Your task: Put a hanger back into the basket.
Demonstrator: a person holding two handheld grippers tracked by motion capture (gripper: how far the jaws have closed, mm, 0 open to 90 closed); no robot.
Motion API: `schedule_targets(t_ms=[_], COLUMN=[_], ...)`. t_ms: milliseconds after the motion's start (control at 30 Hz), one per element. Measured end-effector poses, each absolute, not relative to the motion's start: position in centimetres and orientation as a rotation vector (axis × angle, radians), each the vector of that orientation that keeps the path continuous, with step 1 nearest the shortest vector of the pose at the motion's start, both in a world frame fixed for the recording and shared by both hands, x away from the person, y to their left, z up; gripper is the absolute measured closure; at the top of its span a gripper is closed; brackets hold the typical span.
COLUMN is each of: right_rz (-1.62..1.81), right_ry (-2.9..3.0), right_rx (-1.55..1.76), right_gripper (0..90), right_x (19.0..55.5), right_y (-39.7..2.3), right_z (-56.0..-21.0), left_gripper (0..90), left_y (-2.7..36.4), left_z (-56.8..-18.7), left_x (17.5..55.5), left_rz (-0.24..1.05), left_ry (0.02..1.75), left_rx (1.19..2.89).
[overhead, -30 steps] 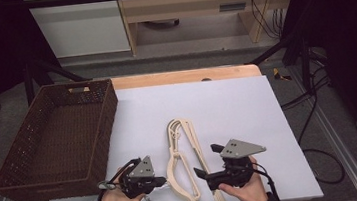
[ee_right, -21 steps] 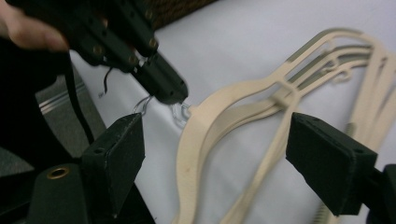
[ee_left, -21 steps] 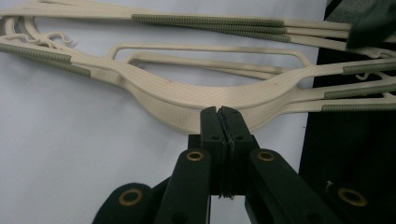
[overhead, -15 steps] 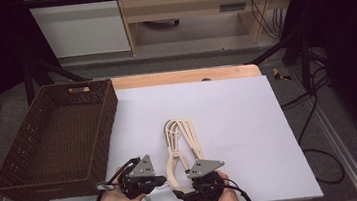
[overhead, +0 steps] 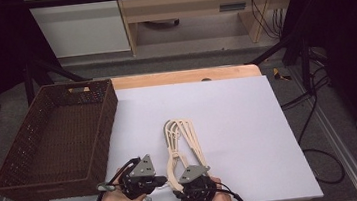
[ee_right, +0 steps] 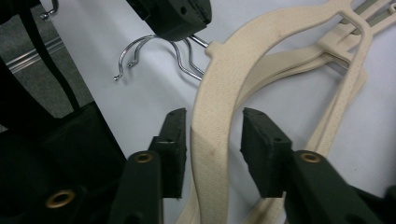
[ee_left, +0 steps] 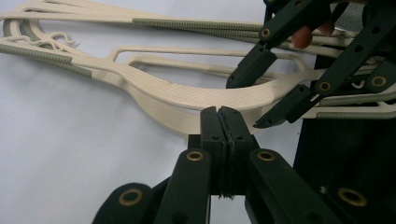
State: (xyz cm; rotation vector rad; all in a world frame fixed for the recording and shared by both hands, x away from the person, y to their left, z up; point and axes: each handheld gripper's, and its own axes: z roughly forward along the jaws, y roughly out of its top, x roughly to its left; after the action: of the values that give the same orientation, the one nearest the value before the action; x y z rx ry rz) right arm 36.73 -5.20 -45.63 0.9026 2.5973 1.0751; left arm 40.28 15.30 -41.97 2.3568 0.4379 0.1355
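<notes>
Several cream plastic hangers point(overhead: 180, 135) lie stacked on the white table top point(overhead: 249, 123), with their wire hooks point(ee_right: 144, 51) at the near end. My left gripper point(overhead: 164, 180) is shut, jaws pressed together point(ee_left: 222, 116). Its tip point(ee_right: 180, 18) sits over the hooks' stems, and I cannot tell whether it pinches a wire. My right gripper point(ee_right: 212, 126) straddles the top hanger's arm point(ee_right: 212, 93) near its neck. Its jaws have just been closing, and a thin gap still shows on each side of the arm. From the left gripper view, the right gripper point(ee_left: 243, 106) flanks the same hanger point(ee_left: 154, 88).
A brown wicker basket point(overhead: 110, 112) stands on the left of the table. A wooden strip point(overhead: 184, 76) runs along the far edge. Cables point(overhead: 312, 101) hang off to the right. Both hands are near the table's front edge.
My right gripper has moved left and down from beside the hangers to over their near end, and its jaws have narrowed around the top hanger's arm. The left gripper has stayed put.
</notes>
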Motion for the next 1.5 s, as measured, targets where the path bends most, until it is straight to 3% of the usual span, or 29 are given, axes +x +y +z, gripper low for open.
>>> schedule_targets(t_ms=[100,333,400,500,667,867,1100,1500], right_rz=[1.059,1.078,1.064,1.067,1.076,1.083,1.075,1.118], right_ry=[2.595,2.577,2.565,2.558,2.515,2.432,2.338,2.241], right_rx=[0.887,0.886,0.897,0.898,0.930,0.992,1.040,1.128], right_gripper=[72.3,73.5,73.9,74.2,75.1,77.2,80.8,86.5], right_x=[36.5,36.4,36.3,36.5,36.7,37.3,38.0,39.7], right_y=[-5.0,-5.2,-5.4,-5.8,-6.8,-9.2,-12.0,-16.2], right_z=[-45.7,-45.2,-44.8,-44.5,-43.5,-41.7,-40.1,-39.2], left_gripper=[88.7,87.3,75.3,68.3,39.5,24.0,15.2,13.7], left_y=[15.3,15.7,16.2,17.3,19.5,20.5,19.7,19.4], left_z=[-41.9,-41.2,-40.5,-39.0,-37.2,-37.0,-37.7,-38.0], left_x=[40.2,40.0,39.9,39.7,39.7,40.0,40.0,40.0], left_rz=[0.135,0.130,0.149,0.206,0.296,0.348,0.407,0.419], left_ry=[0.446,0.478,0.498,0.532,0.593,0.635,0.644,0.647], left_rx=[2.354,2.269,2.214,2.125,1.973,1.922,1.944,1.953])
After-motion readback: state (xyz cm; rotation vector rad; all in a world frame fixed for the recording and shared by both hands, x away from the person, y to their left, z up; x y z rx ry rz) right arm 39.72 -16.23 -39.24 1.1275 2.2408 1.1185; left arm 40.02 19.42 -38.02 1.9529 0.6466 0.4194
